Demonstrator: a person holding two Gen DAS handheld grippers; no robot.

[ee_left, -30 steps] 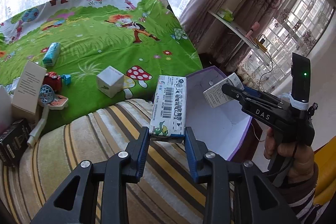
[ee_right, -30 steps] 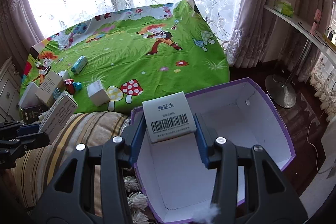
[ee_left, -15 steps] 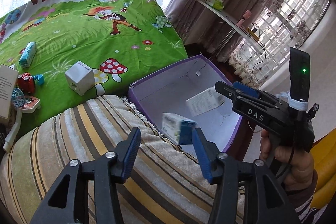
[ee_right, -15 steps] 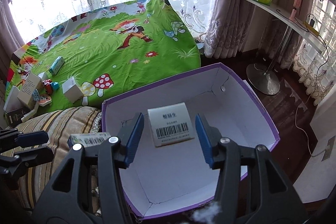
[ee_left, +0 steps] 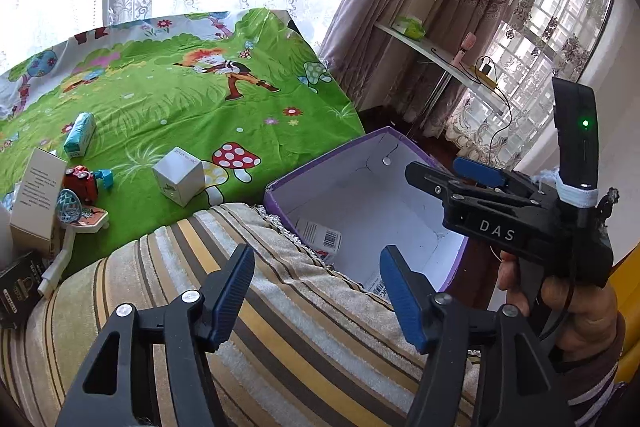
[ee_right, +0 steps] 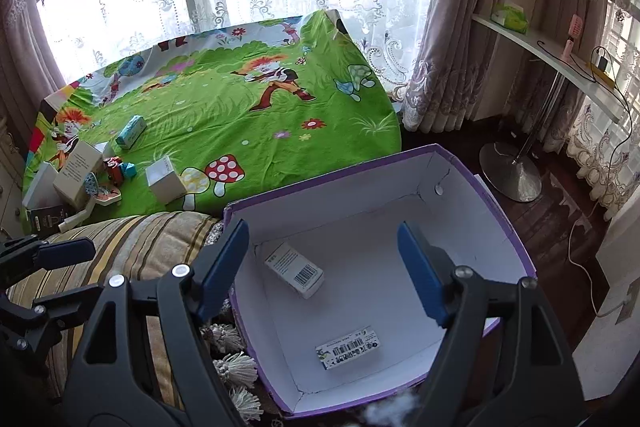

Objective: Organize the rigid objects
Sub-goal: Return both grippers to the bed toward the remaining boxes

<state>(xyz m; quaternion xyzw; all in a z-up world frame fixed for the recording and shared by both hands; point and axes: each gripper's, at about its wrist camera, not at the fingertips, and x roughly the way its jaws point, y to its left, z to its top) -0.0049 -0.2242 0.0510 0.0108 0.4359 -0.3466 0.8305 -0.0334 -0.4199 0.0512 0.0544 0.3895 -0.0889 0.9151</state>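
In the right wrist view my right gripper (ee_right: pixel 322 247) hangs over the purple cardboard box (ee_right: pixel 340 179), its jaws opening with nothing between them. On the box's white floor lie a white barcoded carton (ee_right: pixel 296 269) and a flat barcoded packet (ee_right: pixel 347 347). My left gripper (ee_left: pixel 316 267) is over the striped cushion (ee_left: pixel 280 327) beside the box (ee_left: pixel 360 155). Its jaws are opening too, and they are empty. From there the carton (ee_left: pixel 320 235) shows inside the box, and a hand holds the right gripper (ee_left: pixel 436 169) above it.
On the green cartoon blanket (ee_right: pixel 240 131) to the left lie a white cube box (ee_right: pixel 166 179), a teal box (ee_right: pixel 131 131), a red toy (ee_right: pixel 114 167), a tall white box (ee_right: pixel 76 167) and a black box (ee_right: pixel 46 219). A stand's round base (ee_right: pixel 510 167) sits on the floor to the right.
Both grippers let go of their packets, which dropped into the purple box. Both pairs of jaws have spread wider.
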